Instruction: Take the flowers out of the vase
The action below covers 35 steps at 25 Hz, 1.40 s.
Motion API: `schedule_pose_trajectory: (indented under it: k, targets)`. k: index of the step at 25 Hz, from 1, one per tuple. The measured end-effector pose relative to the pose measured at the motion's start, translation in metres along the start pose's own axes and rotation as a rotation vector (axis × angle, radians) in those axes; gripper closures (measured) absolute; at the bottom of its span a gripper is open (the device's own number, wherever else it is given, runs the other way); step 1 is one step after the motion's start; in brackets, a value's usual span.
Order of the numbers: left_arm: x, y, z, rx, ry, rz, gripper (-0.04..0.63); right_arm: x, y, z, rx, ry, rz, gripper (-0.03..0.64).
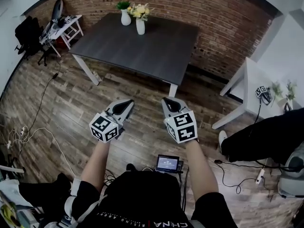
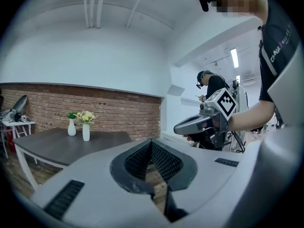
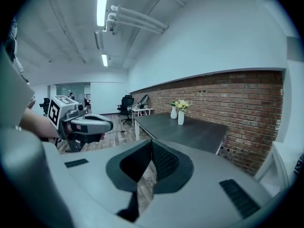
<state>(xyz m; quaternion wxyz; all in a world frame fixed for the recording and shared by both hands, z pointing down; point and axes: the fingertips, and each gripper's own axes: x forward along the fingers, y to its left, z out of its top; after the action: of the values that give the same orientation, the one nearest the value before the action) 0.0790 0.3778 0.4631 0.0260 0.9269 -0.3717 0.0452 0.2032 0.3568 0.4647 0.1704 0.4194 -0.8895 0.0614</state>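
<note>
Two white vases stand at the far end of a dark table (image 1: 142, 51). The nearer vase (image 1: 140, 26) holds pale yellow flowers (image 1: 139, 11); the one behind it (image 1: 125, 17) holds a green sprig. The same pair shows small in the left gripper view, with the flower vase (image 2: 86, 132) in front, and in the right gripper view as well (image 3: 181, 117). My left gripper (image 1: 128, 103) and right gripper (image 1: 166, 101) are both shut and empty. They hang side by side over the wooden floor, well short of the table.
A brick wall (image 1: 213, 27) runs behind the table. A white table (image 1: 256, 87) stands at the right, a small white side table (image 1: 66, 27) with clutter and a black chair (image 1: 27, 34) at the left. Cables trail over the floor (image 1: 38, 127). Another person stands far off (image 2: 212, 87).
</note>
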Motion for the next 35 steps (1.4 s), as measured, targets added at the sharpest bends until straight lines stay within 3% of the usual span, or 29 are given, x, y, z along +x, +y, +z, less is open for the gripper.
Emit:
schedule_pose_trajectory:
  k: [7, 12, 17, 21, 28, 35]
  targets:
    - [0.013, 0.015, -0.008, -0.021, 0.002, 0.081, 0.592, 0.014, -0.035, -0.015, 0.034, 0.011, 0.033, 0.611]
    - [0.019, 0.054, -0.022, -0.069, 0.001, 0.097, 0.592, 0.053, -0.045, -0.016, 0.044, 0.030, 0.038, 0.611]
    - [0.040, 0.119, -0.029, -0.069, -0.006, 0.064, 0.592, 0.118, -0.061, 0.003, 0.055, 0.022, -0.009, 0.611]
    - [0.050, 0.178, -0.024, -0.055, 0.002, 0.009, 0.592, 0.174, -0.073, 0.045, 0.079, -0.023, -0.085, 0.611]
    - [0.054, 0.282, -0.012, -0.050, 0.000, -0.029, 0.592, 0.261, -0.072, 0.091, 0.101, -0.017, -0.120, 0.611]
    - [0.070, 0.327, -0.022, -0.076, 0.007, -0.062, 0.592, 0.302, -0.078, 0.093, 0.103, 0.032, -0.132, 0.611]
